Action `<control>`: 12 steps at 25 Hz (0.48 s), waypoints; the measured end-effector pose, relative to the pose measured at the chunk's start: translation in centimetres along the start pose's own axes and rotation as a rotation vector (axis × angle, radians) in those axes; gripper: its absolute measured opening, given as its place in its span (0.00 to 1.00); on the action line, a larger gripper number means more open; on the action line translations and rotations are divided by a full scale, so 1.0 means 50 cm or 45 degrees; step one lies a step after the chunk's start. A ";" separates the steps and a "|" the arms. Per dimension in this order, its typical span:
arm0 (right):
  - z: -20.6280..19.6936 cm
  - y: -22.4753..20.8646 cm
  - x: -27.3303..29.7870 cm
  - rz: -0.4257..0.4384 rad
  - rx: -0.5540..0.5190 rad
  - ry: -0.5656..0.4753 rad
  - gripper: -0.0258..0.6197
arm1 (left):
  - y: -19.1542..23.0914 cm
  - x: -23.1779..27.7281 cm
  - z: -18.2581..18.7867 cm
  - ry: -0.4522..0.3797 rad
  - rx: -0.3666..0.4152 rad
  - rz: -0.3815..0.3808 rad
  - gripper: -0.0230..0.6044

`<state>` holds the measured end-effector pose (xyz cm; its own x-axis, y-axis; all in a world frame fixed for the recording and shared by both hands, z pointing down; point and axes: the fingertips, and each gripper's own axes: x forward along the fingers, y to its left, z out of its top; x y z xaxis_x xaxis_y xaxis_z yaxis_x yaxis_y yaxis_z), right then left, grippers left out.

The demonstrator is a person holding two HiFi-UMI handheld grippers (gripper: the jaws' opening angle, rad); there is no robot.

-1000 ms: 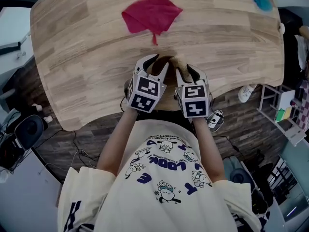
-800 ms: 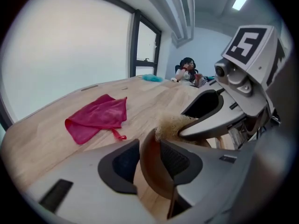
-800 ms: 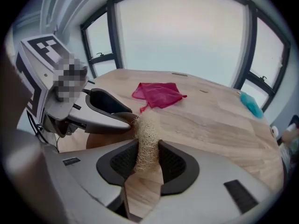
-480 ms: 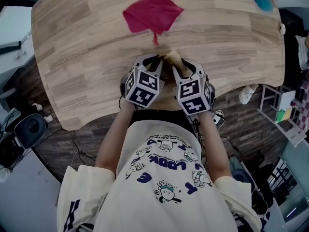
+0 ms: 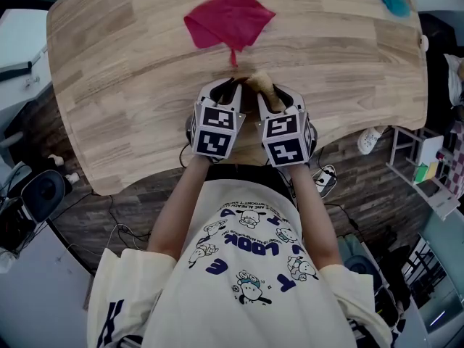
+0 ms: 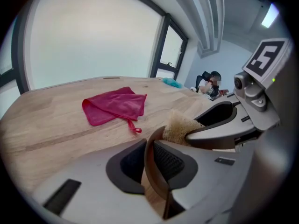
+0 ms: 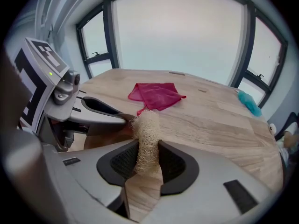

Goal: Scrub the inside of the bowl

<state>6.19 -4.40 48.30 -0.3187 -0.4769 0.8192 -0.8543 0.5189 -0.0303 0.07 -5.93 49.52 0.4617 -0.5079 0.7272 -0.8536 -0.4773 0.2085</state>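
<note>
The left gripper [image 6: 150, 157] has just been closing and now pinches the rim of the bowl [image 6: 158, 187] at the table's [image 5: 123, 78] near edge. The right gripper [image 7: 147, 162] clamps a loofah [image 7: 147, 125] beside the bowl. Scrubbing seems barely begun.

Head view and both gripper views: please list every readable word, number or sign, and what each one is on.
"LOOK": purple letters, seen upside down, on the person's shirt.
Small line of print just above it on the shirt: too small to read.
Other large purple letters lower on the shirt: broken up by folds, not readable as a word.
Marker cubes: black-and-white square patterns only, no words.
Both gripper views: no text.
</note>
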 end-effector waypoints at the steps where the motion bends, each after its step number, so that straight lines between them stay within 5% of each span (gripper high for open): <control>1: 0.000 -0.001 0.000 -0.009 0.014 0.002 0.23 | 0.003 -0.001 0.000 -0.003 -0.026 0.014 0.15; 12: -0.016 -0.001 -0.001 -0.009 0.321 0.008 0.23 | 0.040 -0.021 -0.015 -0.072 -0.394 0.177 0.15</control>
<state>6.59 -3.86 48.72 -0.3104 -0.4749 0.8235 -0.9322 0.3216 -0.1660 -2.30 -5.80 49.66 0.3413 -0.5956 0.7271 -0.9379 -0.1652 0.3049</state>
